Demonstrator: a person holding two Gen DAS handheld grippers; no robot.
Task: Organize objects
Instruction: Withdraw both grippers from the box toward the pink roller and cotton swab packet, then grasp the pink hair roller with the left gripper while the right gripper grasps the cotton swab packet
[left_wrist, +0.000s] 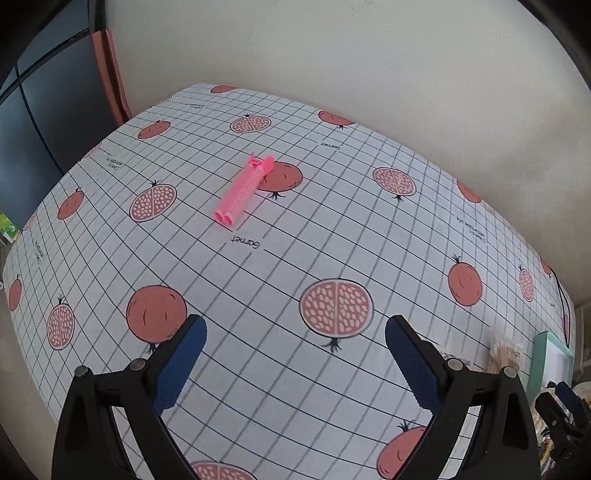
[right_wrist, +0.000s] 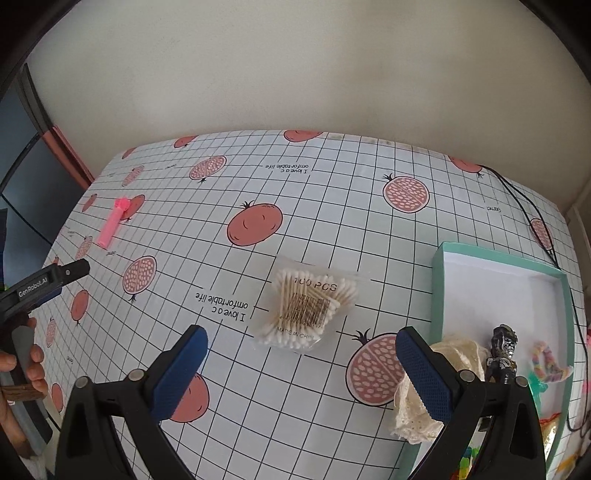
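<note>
Left hand-held gripper (left_wrist: 295, 336): jaws wide apart, nothing btwn them, above the counter (left_wrist: 332, 229). Pink tube (left_wrist: 242, 192) lies flat well ahead, far-left part of the cloth. Right hand-held gripper (right_wrist: 301, 347): also spread, empty. Bag of cotton swabs (right_wrist: 304, 306) lies just ahead btwn its fingers. Teal box (right_wrist: 498, 258) to the right w/ lace (right_wrist: 458, 354), small figurine (right_wrist: 502, 354) inside.

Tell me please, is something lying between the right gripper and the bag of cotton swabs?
Nothing visible does. The right gripper is open, and only bare tablecloth lies between it and the bag of cotton swabs. The cream lace cloth sits off to the right, at the box edge.
</note>
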